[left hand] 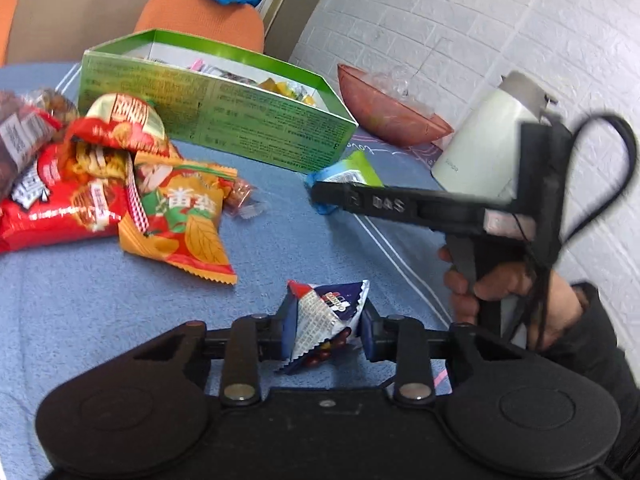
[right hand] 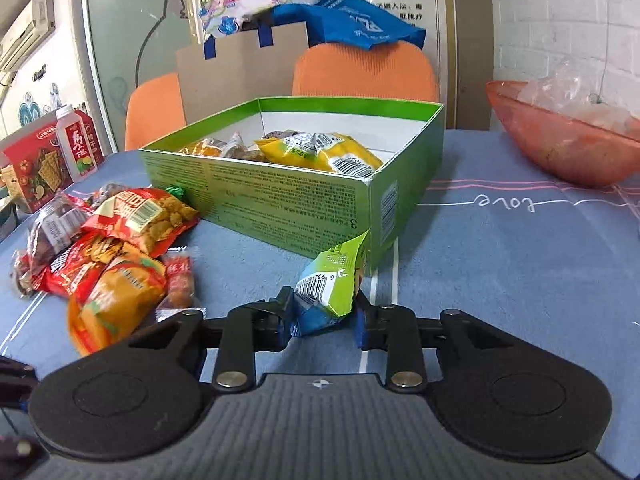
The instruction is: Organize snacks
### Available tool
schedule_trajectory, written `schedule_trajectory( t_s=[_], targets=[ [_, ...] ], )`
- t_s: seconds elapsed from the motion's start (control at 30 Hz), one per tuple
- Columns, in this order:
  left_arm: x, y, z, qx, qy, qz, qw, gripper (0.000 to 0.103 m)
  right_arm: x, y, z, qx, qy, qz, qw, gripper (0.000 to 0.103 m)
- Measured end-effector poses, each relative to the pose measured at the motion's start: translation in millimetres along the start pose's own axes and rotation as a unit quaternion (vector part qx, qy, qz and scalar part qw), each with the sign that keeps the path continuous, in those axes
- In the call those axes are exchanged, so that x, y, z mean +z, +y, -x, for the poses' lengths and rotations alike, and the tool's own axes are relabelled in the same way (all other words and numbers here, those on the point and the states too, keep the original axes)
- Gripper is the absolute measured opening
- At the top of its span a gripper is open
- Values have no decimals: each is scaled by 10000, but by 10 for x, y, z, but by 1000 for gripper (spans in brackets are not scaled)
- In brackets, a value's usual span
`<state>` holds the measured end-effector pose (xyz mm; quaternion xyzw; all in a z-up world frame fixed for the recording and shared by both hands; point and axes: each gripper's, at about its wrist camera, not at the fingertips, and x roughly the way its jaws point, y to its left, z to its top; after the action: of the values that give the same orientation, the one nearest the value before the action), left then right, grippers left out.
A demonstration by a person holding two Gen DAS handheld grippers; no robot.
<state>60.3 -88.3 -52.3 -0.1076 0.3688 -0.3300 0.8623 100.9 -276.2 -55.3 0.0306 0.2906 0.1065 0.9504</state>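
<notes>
Green box (right hand: 280,196) ahead, red snack pile (right hand: 100,248) left, bowl (right hand: 560,148) right

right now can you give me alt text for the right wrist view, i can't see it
The right tongs grip a green and blue snack packet just in front of an open green box that holds yellow packets. A pile of red and orange snack bags lies to the left on the blue tablecloth.

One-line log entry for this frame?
left gripper: shut on dark blue snack packet | right gripper: shut on green-blue snack packet | green cardboard box: open
</notes>
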Motion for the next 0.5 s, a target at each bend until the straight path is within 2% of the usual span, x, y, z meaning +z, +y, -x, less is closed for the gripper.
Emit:
schedule_trajectory(
  t_s=[0.03, 0.07, 0.2, 0.37, 0.5],
  targets=[
    [-8, 0, -5, -8, -7, 32, 10000, 61, -9, 18, 41, 10, -50, 38, 10000, 51],
    [-11, 2, 8, -24, -13, 63, 10000, 60, -22, 40, 89, 22, -94, 76, 9999, 46],
    [96, 22, 131, -229, -161, 224, 9994, 59, 61, 100, 254, 144, -334, 200, 9991, 45],
    [518, -10, 313, -141, -693, 32, 9975, 59, 331, 168, 417, 211, -826, 363, 9957, 45],
    [902, -16, 338, 20, -1143, -25, 9934, 59, 545, 178, 392, 89, -1060, 503, 9931, 46]
  ],
)
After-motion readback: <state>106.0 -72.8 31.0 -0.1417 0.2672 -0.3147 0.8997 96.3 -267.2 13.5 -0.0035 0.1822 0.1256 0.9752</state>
